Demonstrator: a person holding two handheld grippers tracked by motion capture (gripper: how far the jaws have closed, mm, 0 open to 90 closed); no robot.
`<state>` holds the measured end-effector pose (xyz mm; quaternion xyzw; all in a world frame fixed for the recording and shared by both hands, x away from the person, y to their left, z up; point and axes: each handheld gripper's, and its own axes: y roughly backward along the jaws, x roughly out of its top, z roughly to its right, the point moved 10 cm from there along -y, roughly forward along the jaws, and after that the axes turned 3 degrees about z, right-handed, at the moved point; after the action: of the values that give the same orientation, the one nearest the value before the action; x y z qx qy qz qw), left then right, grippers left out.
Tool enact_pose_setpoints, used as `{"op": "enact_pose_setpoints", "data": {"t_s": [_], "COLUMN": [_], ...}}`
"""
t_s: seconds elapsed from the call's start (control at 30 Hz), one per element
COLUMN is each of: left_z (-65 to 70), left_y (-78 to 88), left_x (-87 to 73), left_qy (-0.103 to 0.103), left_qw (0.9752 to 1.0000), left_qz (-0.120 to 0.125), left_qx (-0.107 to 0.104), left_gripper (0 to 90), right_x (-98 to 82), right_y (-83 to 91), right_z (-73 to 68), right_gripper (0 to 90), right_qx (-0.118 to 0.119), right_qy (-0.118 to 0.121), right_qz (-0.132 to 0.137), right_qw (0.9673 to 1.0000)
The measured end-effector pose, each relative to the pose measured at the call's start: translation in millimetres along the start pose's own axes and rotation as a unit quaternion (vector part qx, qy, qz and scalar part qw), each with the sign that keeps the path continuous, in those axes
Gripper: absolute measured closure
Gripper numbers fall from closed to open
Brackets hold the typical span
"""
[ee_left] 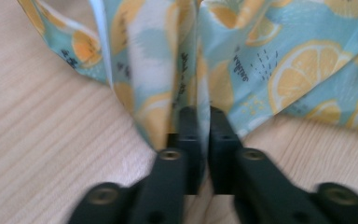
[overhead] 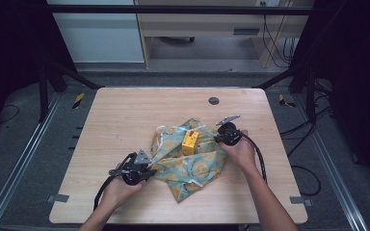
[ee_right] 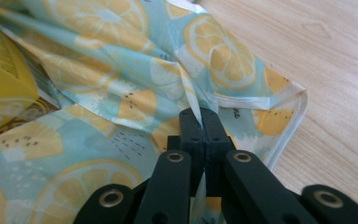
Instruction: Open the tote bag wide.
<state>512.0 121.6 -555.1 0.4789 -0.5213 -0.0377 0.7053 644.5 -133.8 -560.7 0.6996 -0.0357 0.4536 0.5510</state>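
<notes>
A crumpled teal bag printed with lemon slices [overhead: 192, 166] lies at the table's middle, and a small yellow box [overhead: 190, 142] sits in its folds. At the bag's near-left corner is my left gripper [overhead: 150, 166]. In the left gripper view the bag's [ee_left: 298, 70] edge runs between that gripper's [ee_left: 204, 116] jaws, which stand a narrow gap apart. My right gripper [overhead: 217, 138] is at the bag's right side. In the right gripper view it [ee_right: 200, 116] is shut on a thin fold of the bag [ee_right: 121, 70], with the box [ee_right: 0, 79] at the far left.
The wooden table [overhead: 125, 120] has a round cable grommet [overhead: 214, 100] near its far edge. Black frame posts and floor cables flank both sides. A cable trails from each gripper toward the near edge.
</notes>
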Motion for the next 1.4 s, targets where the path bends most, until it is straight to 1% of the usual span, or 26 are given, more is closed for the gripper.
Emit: {"op": "enact_pose_setpoints", "data": {"t_s": [0.03,0.07,0.17,0.23,0.33,0.4,0.43,0.47,0.5,0.53,0.6,0.67,0.77,0.8,0.83,0.87,0.9,0.93,0.97,1.0,1.03,1.1,1.2,1.27,1.33,1.4], "left_z": [3.5,5.7,9.4,10.5,13.2,14.0,14.3,14.3,12.5,12.5,5.5,-3.1,-20.9,-20.9,-26.8,-32.9,-46.0,-46.0,-57.4,-57.4,-68.7,-79.4,-93.7,-102.1,-109.5,-115.5], "left_y": [3.3,5.4,11.5,16.0,22.3,24.6,29.6,29.6,35.6,35.6,46.3,53.5,62.0,62.0,64.6,66.9,70.9,70.9,74.8,74.8,78.5,81.0,82.9,83.6,84.5,83.7], "left_x": [8.0,13.0,30.5,41.9,55.8,59.9,66.8,66.8,72.9,72.9,78.9,80.2,74.5,74.5,71.5,67.9,58.4,58.4,48.3,48.3,37.0,23.3,2.1,-11.1,-22.2,-33.2], "left_qy": [-0.004,-0.008,-0.013,-0.009,-0.011,-0.01,-0.011,-0.011,-0.002,-0.002,0.009,0.02,0.033,0.033,0.039,0.045,0.055,0.055,0.065,0.065,0.075,0.075,0.088,0.093,0.101,0.1], "left_qw": [0.9998,0.9995,0.9975,0.9956,0.9929,0.992,0.9904,0.9904,0.9884,0.9884,0.9861,0.9848,0.9845,0.9845,0.9842,0.9838,0.9836,0.9836,0.9832,0.9832,0.9821,0.9824,0.9812,0.9805,0.9791,0.9785], "left_qz": [0.019,0.03,0.069,0.093,0.118,0.125,0.138,0.138,0.151,0.151,0.165,0.17,0.163,0.163,0.163,0.162,0.154,0.154,0.148,0.148,0.142,0.128,0.114,0.105,0.1,0.09], "left_qx": [0.0,-0.001,0.007,0.008,0.006,0.007,0.009,0.009,0.013,0.013,0.021,0.032,0.054,0.054,0.058,0.063,0.076,0.076,0.085,0.085,0.099,0.113,0.128,0.138,0.145,0.156], "left_gripper": [70.6,65.3,46.9,37.5,27.5,21.7,19.7,17.6,15.5,14.6,13.2,12.5,11.7,11.3,11.3,11.0,10.5,10.1,9.6,9.6,9.4,8.8,8.0,7.2,6.2,5.9], "right_x": [4.3,7.1,18.4,24.4,32.4,36.1,37.1,37.1,38.5,38.5,39.1,38.8,31.0,31.0,27.3,24.0,16.0,16.0,6.8,6.8,-4.1,-15.6,-31.9,-42.0,-50.5,-60.6], "right_y": [3.5,6.3,18.7,29.0,44.9,54.5,59.0,59.0,68.2,68.2,82.3,92.2,103.8,103.8,107.1,110.6,117.3,117.3,121.7,121.7,123.3,123.2,122.7,122.8,123.2,120.1], "right_z": [-2.2,-1.7,-1.3,-1.2,-3.0,-3.5,-3.5,-3.5,-4.0,-4.0,-4.6,-4.5,-4.0,-4.0,-3.7,-3.5,-4.0,-4.0,-4.9,-4.9,-4.9,-4.0,-1.8,0.7,3.3,4.2], "right_gripper": [72.5,62.2,39.4,25.7,17.9,15.4,14.2,14.2,13.1,13.1,11.8,11.7,9.8,9.8,9.1,8.6,8.3,8.3,8.2,8.2,7.9,7.9,8.0,8.3,10.7,11.4], "right_qx": [-0.001,-0.008,-0.023,-0.04,-0.049,-0.053,-0.054,-0.054,-0.055,-0.055,-0.056,-0.057,-0.059,-0.059,-0.061,-0.064,-0.065,-0.065,-0.068,-0.068,-0.071,-0.077,-0.087,-0.096,-0.103,-0.106], "right_qy": [0.005,0.006,0.01,0.013,0.017,0.015,0.014,0.014,0.009,0.009,0.006,-0.001,-0.007,-0.007,-0.009,-0.011,-0.02,-0.02,-0.025,-0.025,-0.028,-0.037,-0.048,-0.062,-0.082,-0.095], "right_qz": [0.012,0.019,0.051,0.065,0.089,0.103,0.108,0.108,0.118,0.118,0.133,0.15,0.158,0.158,0.159,0.166,0.174,0.174,0.179,0.179,0.177,0.173,0.166,0.155,0.151,0.138], "right_qw": [0.9999,0.9998,0.9984,0.997,0.9947,0.9932,0.9926,0.9926,0.9914,0.9914,0.9895,0.9871,0.9857,0.9857,0.9853,0.984,0.9824,0.9824,0.9812,0.9812,0.9812,0.9811,0.981,0.9812,0.9797,0.9802]}}
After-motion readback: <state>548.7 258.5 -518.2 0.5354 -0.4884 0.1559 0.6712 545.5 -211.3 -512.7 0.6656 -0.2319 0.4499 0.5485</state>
